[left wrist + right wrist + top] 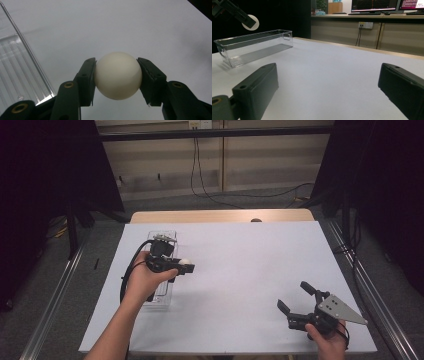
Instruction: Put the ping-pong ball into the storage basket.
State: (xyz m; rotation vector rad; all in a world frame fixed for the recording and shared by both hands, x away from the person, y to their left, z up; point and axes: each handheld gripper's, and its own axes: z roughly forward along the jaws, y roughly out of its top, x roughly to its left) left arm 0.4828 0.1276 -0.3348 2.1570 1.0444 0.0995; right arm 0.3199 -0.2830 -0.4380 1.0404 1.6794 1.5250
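A white ball (pixel 117 75) is clamped between the two black jaws of my left gripper (pixel 184 266), which is shut on it and held above the table just right of a clear plastic bin (pixel 162 270). In the right gripper view the ball (pixel 250 22) hangs high above the bin (pixel 254 47). The bin's ribbed floor (pixel 17 67) lies to the left in the left gripper view and looks bare. My right gripper (pixel 296 296) rests low near the table's front right, jaws wide open with nothing between them.
A white sheet (pixel 240 270) covers the tabletop; a wooden edge (pixel 220 215) runs along the far side. Metal rails (pixel 370 285) flank the table. Cables (pixel 200 180) hang on the back wall, and monitors (pixel 374 5) stand on a far counter.
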